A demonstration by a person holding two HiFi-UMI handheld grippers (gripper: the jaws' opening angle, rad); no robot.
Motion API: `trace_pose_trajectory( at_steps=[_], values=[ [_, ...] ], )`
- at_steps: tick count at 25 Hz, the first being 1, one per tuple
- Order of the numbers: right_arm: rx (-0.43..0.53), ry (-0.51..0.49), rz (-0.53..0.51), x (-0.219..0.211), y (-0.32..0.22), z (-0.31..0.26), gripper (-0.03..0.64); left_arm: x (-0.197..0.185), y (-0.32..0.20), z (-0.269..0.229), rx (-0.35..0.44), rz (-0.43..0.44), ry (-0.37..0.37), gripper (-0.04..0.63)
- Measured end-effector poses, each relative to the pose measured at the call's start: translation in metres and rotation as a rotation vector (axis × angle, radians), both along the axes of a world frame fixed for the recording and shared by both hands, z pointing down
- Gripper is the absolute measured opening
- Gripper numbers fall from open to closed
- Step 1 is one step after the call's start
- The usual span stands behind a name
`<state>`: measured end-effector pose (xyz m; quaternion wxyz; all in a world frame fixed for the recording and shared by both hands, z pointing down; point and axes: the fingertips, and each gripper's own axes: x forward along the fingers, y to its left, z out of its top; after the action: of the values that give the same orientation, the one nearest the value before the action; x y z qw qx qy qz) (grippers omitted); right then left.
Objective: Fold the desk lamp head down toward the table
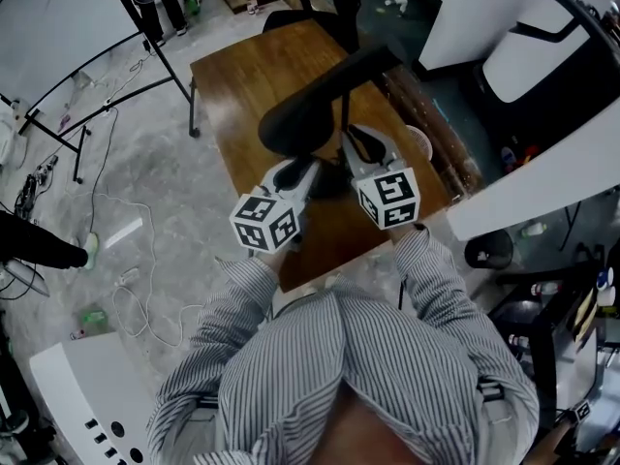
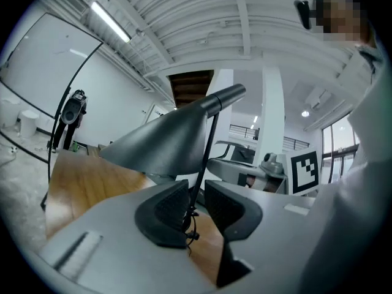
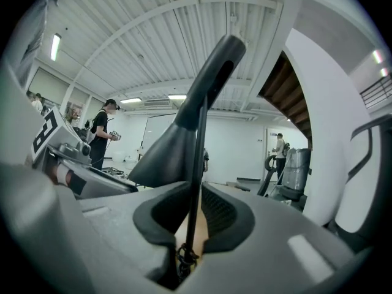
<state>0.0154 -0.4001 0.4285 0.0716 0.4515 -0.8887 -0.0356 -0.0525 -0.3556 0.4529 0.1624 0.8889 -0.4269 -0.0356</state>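
Observation:
A black desk lamp stands on the wooden table [image 1: 242,76]. Its cone-shaped head [image 1: 300,119] tilts out to the left from a thin upright stem [image 1: 345,114]. My left gripper [image 1: 310,170] is level at the low part of the stem. In the left gripper view the stem [image 2: 202,158] runs between the jaws of my left gripper [image 2: 196,198], close to the left pad, with a gap on the other side. My right gripper [image 1: 356,141] comes in from the right. In the right gripper view my right gripper [image 3: 195,216] has the stem [image 3: 199,158] pinched between its pads, below the head [image 3: 168,155].
An office chair [image 1: 300,3] stands behind the table and a light stand [image 1: 145,27] at the back left. Cables [image 1: 126,279] lie on the floor to the left. A small white round thing [image 1: 418,141] sits at the table's right edge. People [image 3: 101,133] stand far off.

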Motion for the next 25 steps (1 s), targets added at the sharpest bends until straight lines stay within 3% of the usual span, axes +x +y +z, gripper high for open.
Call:
trace_pose_trajectory(
  at_steps=[3,14,25],
  values=[
    [0.011,-0.025,0.006,0.01,0.014,-0.003,0.049,0.003,0.009,0.002,0.012,-0.006,-0.053,0.087],
    [-0.06,-0.054,0.003,0.014,0.087,0.004,0.027,0.039,0.047,0.001,0.017,0.026,-0.068,0.005],
    [-0.157,-0.108,0.007,0.01,0.107,0.019,0.002,0.037,0.064,0.006,0.005,-0.005,-0.081,0.005]
  ],
)
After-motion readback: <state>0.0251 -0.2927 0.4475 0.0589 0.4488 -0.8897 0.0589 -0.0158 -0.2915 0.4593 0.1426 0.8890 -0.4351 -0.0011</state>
